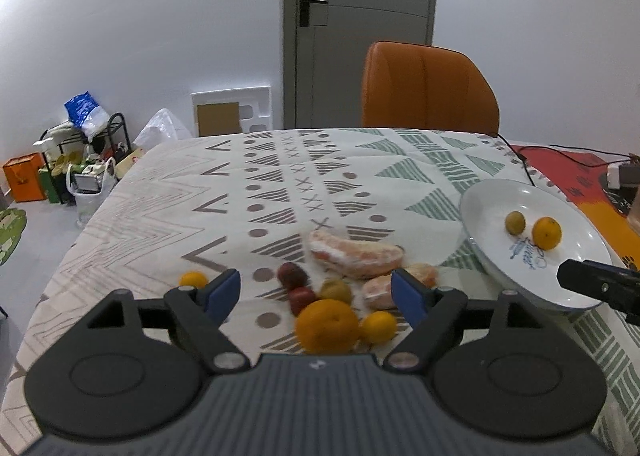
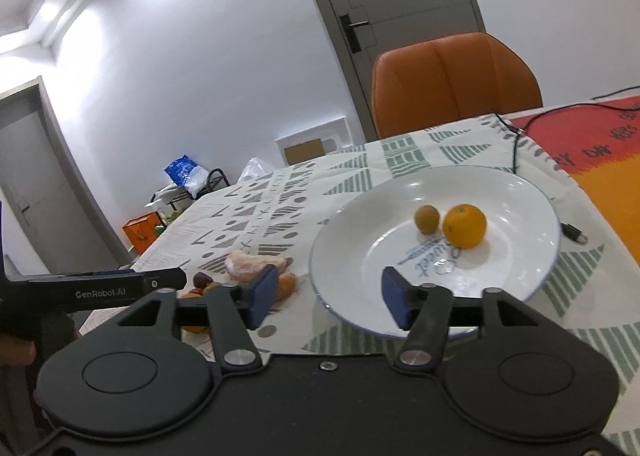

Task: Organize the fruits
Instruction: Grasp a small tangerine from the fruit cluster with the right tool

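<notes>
Now | L gripper (image 1: 316, 290) hovering, jaws wide, nothing held, big orange (image 1: 327, 324) betw fingers | R gripper (image 2: 329, 294) gaping, empty, over plate (image 2: 532, 191) rim | mandarin (image 2: 465, 226) + kiwi (image 2: 427, 219) sitting on plate, 1 o'clock of R gripper

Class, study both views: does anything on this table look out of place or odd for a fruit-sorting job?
Yes. A black cable trails across the tablecloth with its loose plug lying right beside the white plate. Peeled citrus segments also lie bare on the cloth among the whole fruit.
</notes>
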Demonstrator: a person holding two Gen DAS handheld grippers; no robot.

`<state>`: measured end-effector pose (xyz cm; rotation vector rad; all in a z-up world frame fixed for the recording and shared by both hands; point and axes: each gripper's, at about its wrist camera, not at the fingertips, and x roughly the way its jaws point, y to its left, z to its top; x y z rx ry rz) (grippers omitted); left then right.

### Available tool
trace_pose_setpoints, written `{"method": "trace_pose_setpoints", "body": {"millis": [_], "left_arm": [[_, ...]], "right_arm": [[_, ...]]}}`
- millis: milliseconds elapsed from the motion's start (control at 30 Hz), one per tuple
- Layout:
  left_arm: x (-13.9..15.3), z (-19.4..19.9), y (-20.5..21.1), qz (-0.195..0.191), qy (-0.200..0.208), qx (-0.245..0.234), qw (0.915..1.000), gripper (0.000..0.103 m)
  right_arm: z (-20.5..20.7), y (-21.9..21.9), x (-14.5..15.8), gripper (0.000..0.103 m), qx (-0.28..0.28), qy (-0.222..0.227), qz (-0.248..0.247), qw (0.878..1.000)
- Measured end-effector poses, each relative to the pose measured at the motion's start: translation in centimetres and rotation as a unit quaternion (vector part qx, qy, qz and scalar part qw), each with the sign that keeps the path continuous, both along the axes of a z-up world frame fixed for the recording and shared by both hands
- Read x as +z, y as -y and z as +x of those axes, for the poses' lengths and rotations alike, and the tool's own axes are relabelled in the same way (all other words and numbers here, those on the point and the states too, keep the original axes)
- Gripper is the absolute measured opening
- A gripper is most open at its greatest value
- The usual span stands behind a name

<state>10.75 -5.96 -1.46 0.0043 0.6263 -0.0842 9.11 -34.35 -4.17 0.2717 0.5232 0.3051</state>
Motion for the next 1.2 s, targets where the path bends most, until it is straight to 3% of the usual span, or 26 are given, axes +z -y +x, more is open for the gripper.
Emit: {"method": "trace_pose_setpoints", "body": {"millis": [167, 300, 533, 700, 933, 1200], "left_arm": [[-0.2, -0.3, -1.7, -0.005, -0.001, 0.017, 0.9998, 0.092], [-0.5, -0.3, -3.1, -0.006, -0.011, 0.034, 0.9993, 0.093], [-1.0, -0.6, -5.9, -0.013, -0.019, 0.067, 0.9975, 0.093], [-1.2, -0.6, -7.3, -0.016, -0.018, 0.081, 0.9964, 0.093], [-1.5, -0.7, -8.4, -0.030, -0.018, 0.084, 0.9959, 0.093], [-2.2, -0.5, -8.3, -0.041, -0.020, 0.076, 0.9961, 0.093]], "right_arm": [[0.1, -1.2, 0.2, 0.083, 0.010, 0.007, 0.004, 1.000], [0.3, -2.2, 0.3, 0.097, 0.017, 0.012, 0.008, 1.000], [0.5, -4.0, 0.7, 0.101, 0.037, 0.018, -0.002, 0.999], [0.9, -5.4, 0.7, 0.099, 0.056, 0.014, -0.013, 0.998], [1.6, -7.0, 0.0, 0.081, 0.073, -0.008, -0.026, 0.997], [2.1, -8.1, -0.7, 0.068, 0.094, -0.024, -0.038, 0.995]]}}
